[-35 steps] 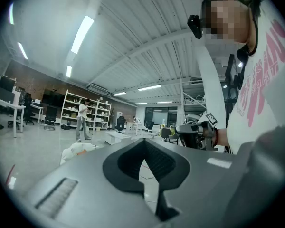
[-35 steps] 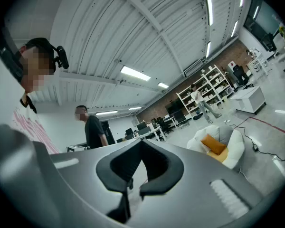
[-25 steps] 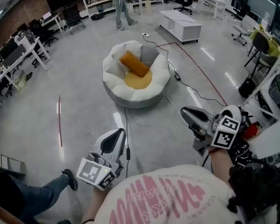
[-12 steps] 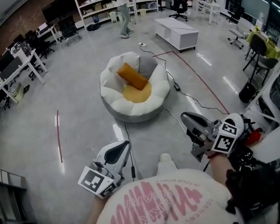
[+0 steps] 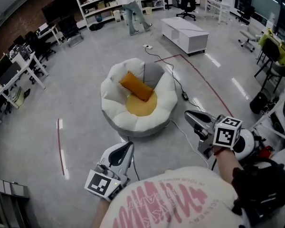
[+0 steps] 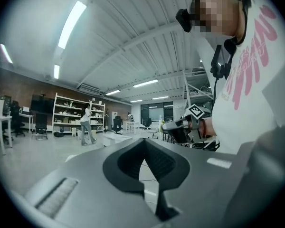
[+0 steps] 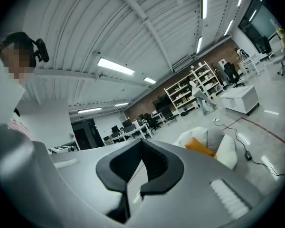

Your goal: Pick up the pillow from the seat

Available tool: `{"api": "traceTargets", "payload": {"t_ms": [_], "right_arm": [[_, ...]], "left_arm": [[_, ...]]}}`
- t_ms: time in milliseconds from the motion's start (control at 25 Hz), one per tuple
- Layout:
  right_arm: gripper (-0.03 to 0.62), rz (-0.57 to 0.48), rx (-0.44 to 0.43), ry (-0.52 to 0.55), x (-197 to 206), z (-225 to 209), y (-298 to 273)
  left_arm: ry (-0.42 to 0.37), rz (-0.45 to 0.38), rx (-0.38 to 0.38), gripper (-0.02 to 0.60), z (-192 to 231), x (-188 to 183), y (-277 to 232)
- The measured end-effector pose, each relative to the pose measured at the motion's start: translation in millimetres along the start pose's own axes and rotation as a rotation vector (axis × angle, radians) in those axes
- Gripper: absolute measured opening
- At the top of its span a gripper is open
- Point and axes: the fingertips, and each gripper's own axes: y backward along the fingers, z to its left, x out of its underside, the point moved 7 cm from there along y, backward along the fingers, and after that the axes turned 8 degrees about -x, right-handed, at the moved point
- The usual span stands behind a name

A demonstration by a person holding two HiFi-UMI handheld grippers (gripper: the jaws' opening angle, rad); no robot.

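Observation:
An orange pillow [image 5: 136,86] lies tilted against the back of a round white beanbag seat [image 5: 118,115] with an orange centre, in the middle of the head view. It also shows in the right gripper view as the orange pillow [image 7: 199,147] on the white seat [image 7: 225,149]. My left gripper [image 5: 124,147] is held low, shut and empty, short of the seat's near rim. My right gripper [image 5: 188,114] is shut and empty too, off the seat's near right side. In the left gripper view the left gripper [image 6: 143,156] points across at the right gripper [image 6: 173,126].
A black cable [image 5: 194,101] and a red floor line [image 5: 209,83] run right of the seat. A white low cabinet [image 5: 184,33] stands behind it. A person [image 5: 133,6] walks by the shelves [image 5: 98,3] at the back. Desks [image 5: 12,66] line the left side.
The seat has come closer and lower in the head view as I walk toward it. Both grippers stay shut in front of me. The person at the back has stepped to the right.

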Motion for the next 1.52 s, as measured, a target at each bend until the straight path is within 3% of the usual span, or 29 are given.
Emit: {"api": "traceTargets", "payload": {"t_ms": [480,720,960,1120,1280,1520], "right_arm": [[0.005,0.063,-0.013,-0.063,-41,-111,-47],[0.005,0.071,-0.055,-0.105,-36,-143,-78],[0.005,0.065,-0.074,-0.141,-36,-160,-124],[0.005,0.041,-0.043,-0.148,-43,-165,-154],[0.005,-0.011,0.004,-0.146,-61,-170,-195],[0.005,-0.082,0.024,-0.101,-80,-176,-264]], "left_arm": [[0.079,0.054,-0.087,0.015,65,9,-109],[0.125,0.055,-0.134,0.015,85,16,-131],[0.101,0.098,-0.142,0.015,121,21,-140],[0.141,0.109,-0.073,0.015,165,21,-160],[0.126,0.074,0.023,0.015,225,-2,-186],[0.063,0.014,0.025,0.015,311,-15,-206]]}}
